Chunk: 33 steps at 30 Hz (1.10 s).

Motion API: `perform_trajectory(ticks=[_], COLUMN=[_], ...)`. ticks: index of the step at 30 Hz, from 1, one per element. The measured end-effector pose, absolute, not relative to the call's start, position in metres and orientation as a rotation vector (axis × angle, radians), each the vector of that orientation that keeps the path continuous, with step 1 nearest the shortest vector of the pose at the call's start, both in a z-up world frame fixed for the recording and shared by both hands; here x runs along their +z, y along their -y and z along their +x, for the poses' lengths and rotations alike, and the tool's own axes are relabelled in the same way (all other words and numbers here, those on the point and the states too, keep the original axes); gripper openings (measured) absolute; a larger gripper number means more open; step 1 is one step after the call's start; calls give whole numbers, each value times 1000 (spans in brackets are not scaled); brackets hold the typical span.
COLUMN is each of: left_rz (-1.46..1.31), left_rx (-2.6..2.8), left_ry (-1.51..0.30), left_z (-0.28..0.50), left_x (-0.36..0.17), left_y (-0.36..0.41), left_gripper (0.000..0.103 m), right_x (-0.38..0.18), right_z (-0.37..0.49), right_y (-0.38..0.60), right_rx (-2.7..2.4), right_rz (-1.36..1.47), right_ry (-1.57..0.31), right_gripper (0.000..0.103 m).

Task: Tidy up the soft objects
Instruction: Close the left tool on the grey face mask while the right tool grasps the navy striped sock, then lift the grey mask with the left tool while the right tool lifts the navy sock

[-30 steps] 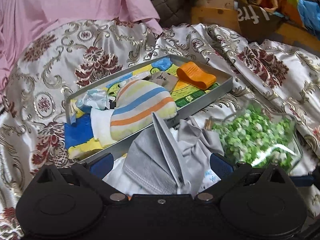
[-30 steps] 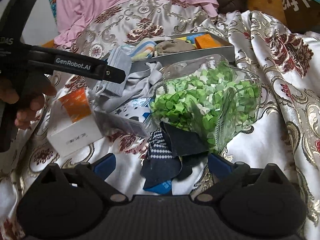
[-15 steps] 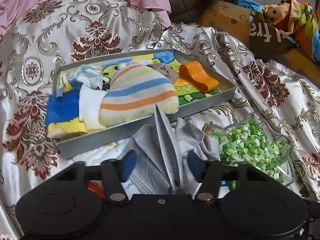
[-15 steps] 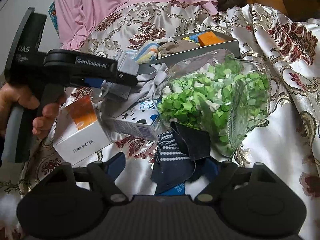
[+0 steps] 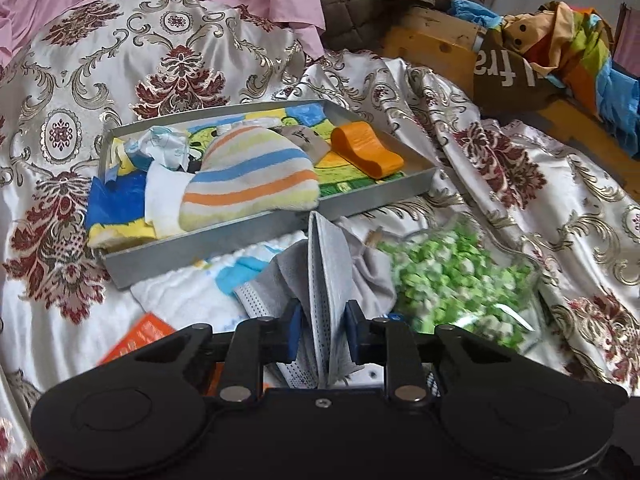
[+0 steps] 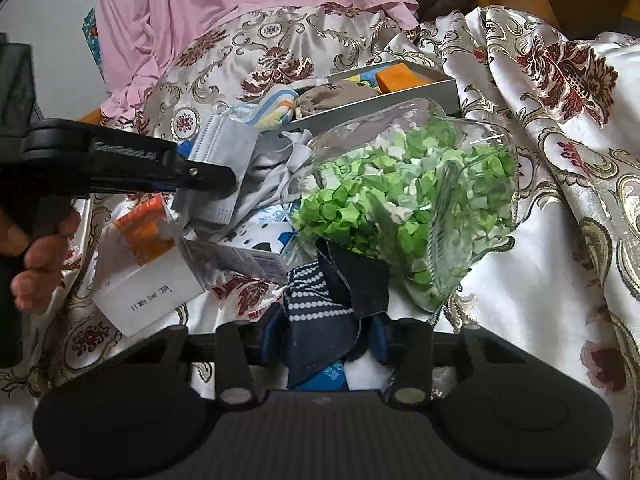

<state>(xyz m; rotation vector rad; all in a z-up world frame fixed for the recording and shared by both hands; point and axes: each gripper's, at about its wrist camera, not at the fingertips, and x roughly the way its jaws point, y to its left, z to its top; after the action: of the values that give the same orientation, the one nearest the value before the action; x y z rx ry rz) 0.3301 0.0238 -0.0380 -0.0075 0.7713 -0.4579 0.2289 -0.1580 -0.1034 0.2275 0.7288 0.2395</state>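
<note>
A folded grey face mask (image 5: 328, 264) stands upright between the pads of my left gripper (image 5: 323, 334). The jaws are closing and pinch it from both sides. Beyond it lies a grey metal tray (image 5: 224, 248) holding a striped sock (image 5: 248, 184), an orange piece (image 5: 368, 152) and other cloth bits. In the right wrist view a navy sock with white dots (image 6: 320, 304) fills the gap of my right gripper (image 6: 326, 338), whose jaws are closing and touch its sides. The left gripper (image 6: 224, 176) shows there too, gripping the mask (image 6: 224, 148).
A tipped glass jar of green paper stars (image 6: 408, 200) lies just past the navy sock, right of the mask. A white and orange box (image 6: 144, 264) sits at the left beside a hand (image 6: 40, 264). Floral satin cloth (image 5: 520, 184) covers the surface, and pink fabric (image 6: 240, 8) lies behind.
Both grippers' jaws have closed from wide open, the left onto the grey mask and the right onto the navy sock. The left gripper's view has rolled and shifted, so the tray looks more level.
</note>
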Motion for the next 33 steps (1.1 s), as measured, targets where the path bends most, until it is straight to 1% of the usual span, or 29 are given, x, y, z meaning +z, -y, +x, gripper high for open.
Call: perform_trajectory(ticks=[3,4,5,6,8,10,12,13,16,23,33], left_rz=[-27,-30,-29,-22,-10,-8,10,18,32,16,-3], left_rx=[-469,-473,-479,-483,-488,-489,-478,-472,-458,-417,-405], left_ry=[-777,-782,-787,-789,-787,-794,-805,-812,-821,-809,-733], left_z=[318,314,310,306,299,292,288,286,280,264,227], left_x=[-37,-38,-38,-39,-38,-38,-39,-39,-40,-30,13], left_y=[-23,-21,-20,-19,-16,-12,-9,-8,-6,-5,4], left_gripper=[22,21,18,17,16,15,11,10,9,7,7], right_x=[-102,-101,-101,-100,-99,-97,-95,-93,-88,-75,-45], right_z=[228,228,228,228,226,223,221,220,216,210,185], right_y=[158,158,158,159,160,162,163,163,166,172,173], right_rx=[236,235,233,233,231,229,226,227,233,248,277], right_rz=[218,217,216,217,220,217,212,210,209,224,178], right_ry=[-741,-745,-748,-750,-749,-741,-729,-723,-699,-653,-515], right_gripper=[40,37,33,32,27,24,21,20,18,17,17])
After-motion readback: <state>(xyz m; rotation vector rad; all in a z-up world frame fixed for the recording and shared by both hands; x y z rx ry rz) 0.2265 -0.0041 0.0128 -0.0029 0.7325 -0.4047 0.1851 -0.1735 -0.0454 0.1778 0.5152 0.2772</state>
